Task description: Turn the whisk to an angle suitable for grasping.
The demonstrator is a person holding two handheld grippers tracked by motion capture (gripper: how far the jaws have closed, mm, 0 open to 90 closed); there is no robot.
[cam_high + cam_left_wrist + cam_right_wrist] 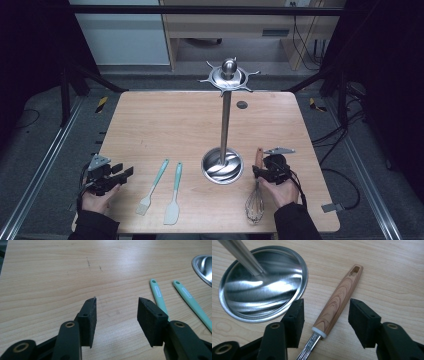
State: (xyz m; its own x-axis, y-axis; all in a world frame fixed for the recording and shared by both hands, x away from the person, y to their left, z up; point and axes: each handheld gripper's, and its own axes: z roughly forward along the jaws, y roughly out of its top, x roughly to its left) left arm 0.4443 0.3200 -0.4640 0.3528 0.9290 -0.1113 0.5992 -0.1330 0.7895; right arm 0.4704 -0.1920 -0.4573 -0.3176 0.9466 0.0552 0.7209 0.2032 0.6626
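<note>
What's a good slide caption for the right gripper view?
Open right gripper straddling the whisk's wooden handle beside the utensil stand's steel base.

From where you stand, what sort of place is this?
Probably a lab recording bench, not a kitchen: a bare light wooden table inside a black metal frame, cables on the floor, and a steel utensil stand.

My right gripper (259,170) straddles the wooden-handled wire whisk (255,195) beside the steel hanging stand (223,125). My left gripper (120,175) rests near two teal spatulas (165,192).
</note>
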